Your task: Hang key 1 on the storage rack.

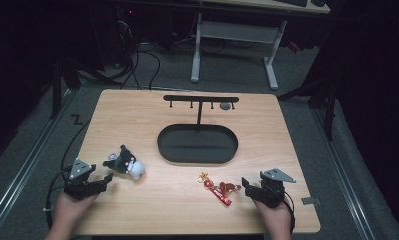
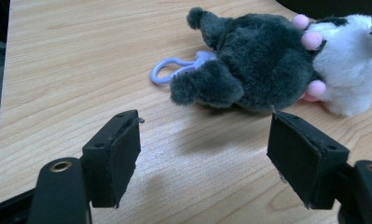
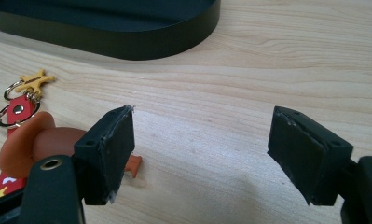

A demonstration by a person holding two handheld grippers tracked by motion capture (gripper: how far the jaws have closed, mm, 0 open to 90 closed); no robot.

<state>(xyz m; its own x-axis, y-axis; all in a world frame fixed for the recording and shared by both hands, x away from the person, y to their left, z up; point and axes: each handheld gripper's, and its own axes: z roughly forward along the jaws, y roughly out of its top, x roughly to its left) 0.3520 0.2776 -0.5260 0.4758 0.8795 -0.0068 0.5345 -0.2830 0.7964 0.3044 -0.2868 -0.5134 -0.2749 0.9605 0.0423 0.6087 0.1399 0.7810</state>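
Two open grippers wait beside keychains bound, it seems, for a hook stand.

The left gripper (image 1: 106, 181), jaws apart and empty, faces a fuzzy grey-and-white plush keychain (image 1: 126, 162) lying close ahead; the right gripper (image 1: 246, 186), jaws also wide and empty, sits beside a glossy red-and-orange rubber keychain (image 1: 218, 189), near the matte black oval-tray stand (image 1: 197, 144).

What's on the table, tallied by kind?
Plush keychain: 1
Red strap keychain: 1
Black stand with oval tray: 1
Hand-held gripper, left and right: 2
Total: 5
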